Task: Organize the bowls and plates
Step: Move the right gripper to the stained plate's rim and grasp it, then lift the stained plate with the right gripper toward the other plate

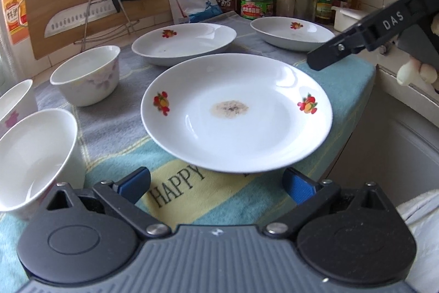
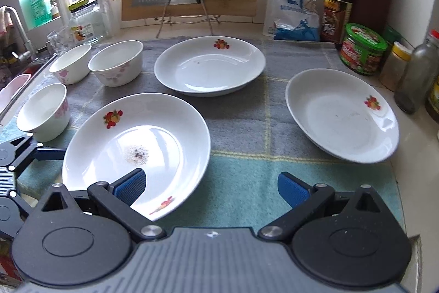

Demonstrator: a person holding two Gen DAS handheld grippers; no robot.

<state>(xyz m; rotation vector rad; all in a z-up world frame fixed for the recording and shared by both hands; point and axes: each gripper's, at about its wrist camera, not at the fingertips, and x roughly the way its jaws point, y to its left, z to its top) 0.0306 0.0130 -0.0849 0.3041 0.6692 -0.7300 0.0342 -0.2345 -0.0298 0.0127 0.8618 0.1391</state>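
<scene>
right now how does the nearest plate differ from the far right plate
The nearest plate has a brownish speckled stain at its centre; the far right plate shows only faint marks. The nearest plate shows two fruit prints on its rim, the far right plate one. Both are white, shallow and empty, resting on the towel.

bowls (image 2: 115, 66) left of plates (image 2: 210, 66), on towel (image 2: 247, 188)

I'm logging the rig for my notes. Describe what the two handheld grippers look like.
Both look alike. The left gripper and right gripper each have a grey ribbed body, black round-ended housings, black link arms with silver pivot bolts, and blue ribbed pads on the fingertips. From the left camera, the right gripper's black finger carries white letters "DAS".
</scene>
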